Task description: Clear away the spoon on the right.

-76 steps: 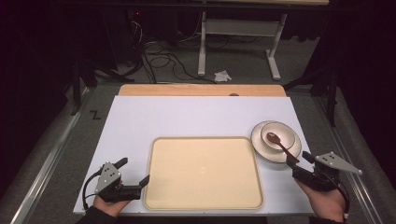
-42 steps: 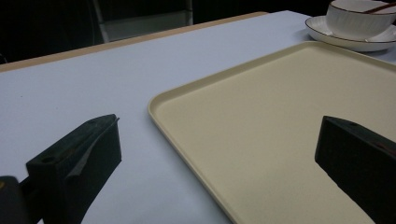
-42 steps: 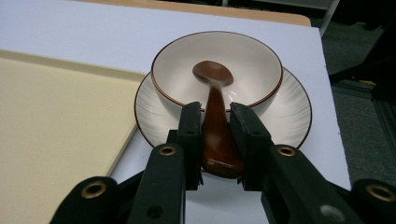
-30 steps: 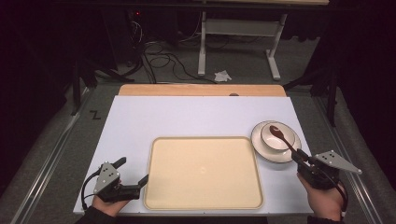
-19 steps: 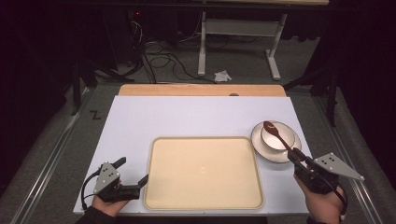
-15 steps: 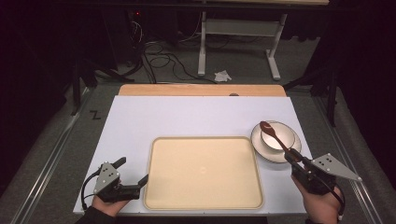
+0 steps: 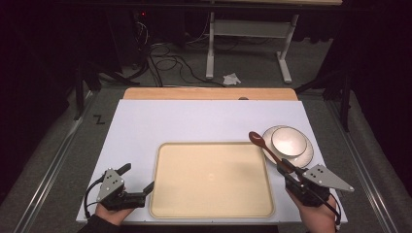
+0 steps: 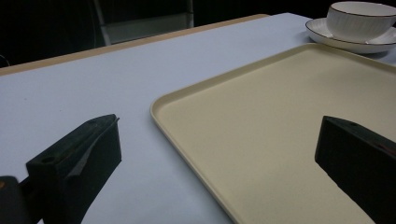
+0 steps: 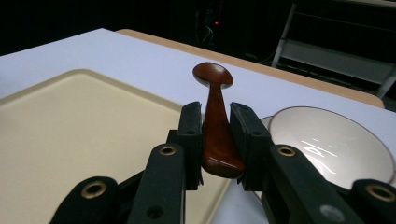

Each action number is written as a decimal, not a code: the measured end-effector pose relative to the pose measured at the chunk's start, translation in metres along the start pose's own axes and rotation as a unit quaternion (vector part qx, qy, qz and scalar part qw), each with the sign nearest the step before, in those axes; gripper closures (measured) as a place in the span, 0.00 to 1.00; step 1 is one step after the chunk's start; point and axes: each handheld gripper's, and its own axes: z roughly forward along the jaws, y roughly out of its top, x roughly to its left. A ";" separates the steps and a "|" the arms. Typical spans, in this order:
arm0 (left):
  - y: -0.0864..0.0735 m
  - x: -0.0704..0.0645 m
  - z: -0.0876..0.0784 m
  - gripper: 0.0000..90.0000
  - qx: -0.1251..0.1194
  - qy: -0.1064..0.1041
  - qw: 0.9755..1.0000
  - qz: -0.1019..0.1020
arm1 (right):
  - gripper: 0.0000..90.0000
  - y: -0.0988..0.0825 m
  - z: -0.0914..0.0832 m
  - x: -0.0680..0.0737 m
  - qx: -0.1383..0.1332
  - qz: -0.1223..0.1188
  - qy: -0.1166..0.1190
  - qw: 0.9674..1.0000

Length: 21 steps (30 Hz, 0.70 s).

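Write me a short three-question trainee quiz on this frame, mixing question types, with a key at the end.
1. True or false: the right gripper is shut on the wooden spoon.
2. What sits on the saucer? A) a cup B) a fork C) a napkin
3. Fill in: the left gripper rests by the near left corner of the ____, its fingers apart.

Key: 1. True, the spoon handle is clamped between its fingers. 2. A, the cup. 3. Tray.

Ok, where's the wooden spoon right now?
In the high view, the wooden spoon is clamped in the right tongs, its bowl raised between the tray and the saucer.
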 end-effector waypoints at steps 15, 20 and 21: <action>0.000 0.001 0.000 0.01 -0.002 -0.002 1.000 -0.001 | 0.86 -0.005 0.022 0.029 0.023 -0.025 0.037 0.999; 0.000 0.000 0.001 0.01 0.000 -0.003 1.000 -0.002 | 0.86 -0.018 0.033 0.026 0.049 -0.016 0.036 0.998; 0.000 0.000 0.001 0.01 0.000 -0.003 1.000 -0.003 | 0.86 -0.018 0.033 0.026 0.049 -0.016 0.036 0.998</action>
